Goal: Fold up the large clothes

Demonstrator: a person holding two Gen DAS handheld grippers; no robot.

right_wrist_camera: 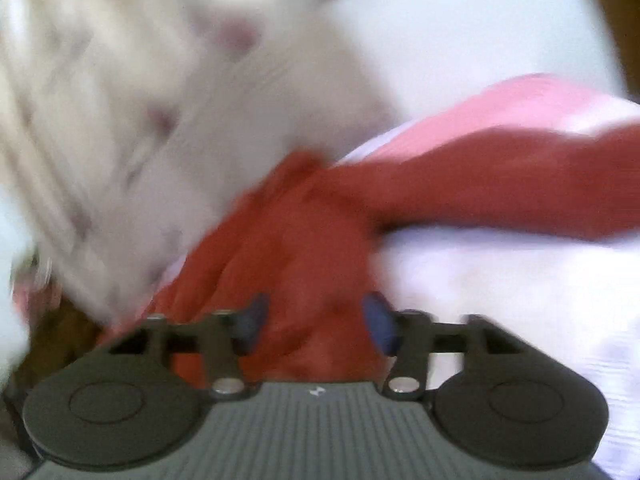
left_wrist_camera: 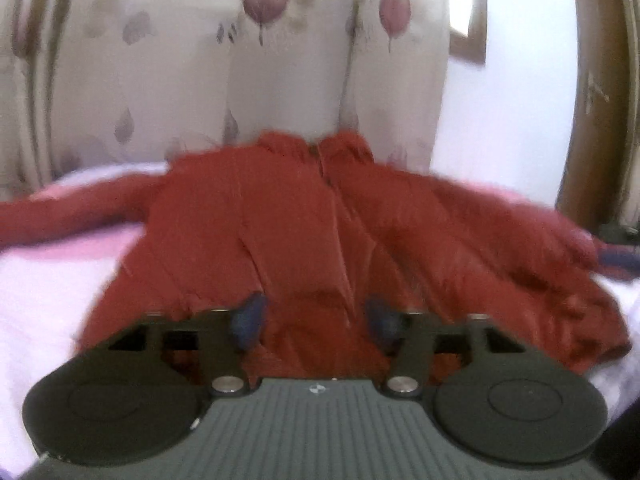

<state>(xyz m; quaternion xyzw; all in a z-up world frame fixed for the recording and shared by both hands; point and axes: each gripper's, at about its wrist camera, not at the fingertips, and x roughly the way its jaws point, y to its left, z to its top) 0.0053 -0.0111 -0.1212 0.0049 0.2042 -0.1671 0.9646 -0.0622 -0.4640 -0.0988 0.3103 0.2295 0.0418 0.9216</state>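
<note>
A red jacket [left_wrist_camera: 304, 220] lies spread front-up on a pink and white bed sheet [left_wrist_camera: 52, 280], collar toward the curtain, sleeves stretched out to both sides. My left gripper [left_wrist_camera: 314, 320] is open over the jacket's lower hem, its blue fingertips [left_wrist_camera: 250, 320] apart with red cloth showing between them. In the right wrist view, which is blurred by motion, the jacket [right_wrist_camera: 296, 248] fills the middle and one sleeve [right_wrist_camera: 500, 184] runs off to the right. My right gripper [right_wrist_camera: 316, 324] is open over the jacket's edge; I cannot tell whether it touches the cloth.
A cream curtain with purple leaf prints [left_wrist_camera: 200, 60] hangs behind the bed. A brown wooden frame [left_wrist_camera: 592, 100] stands at the right. The white sheet [right_wrist_camera: 520, 300] spreads to the right of the jacket in the right wrist view.
</note>
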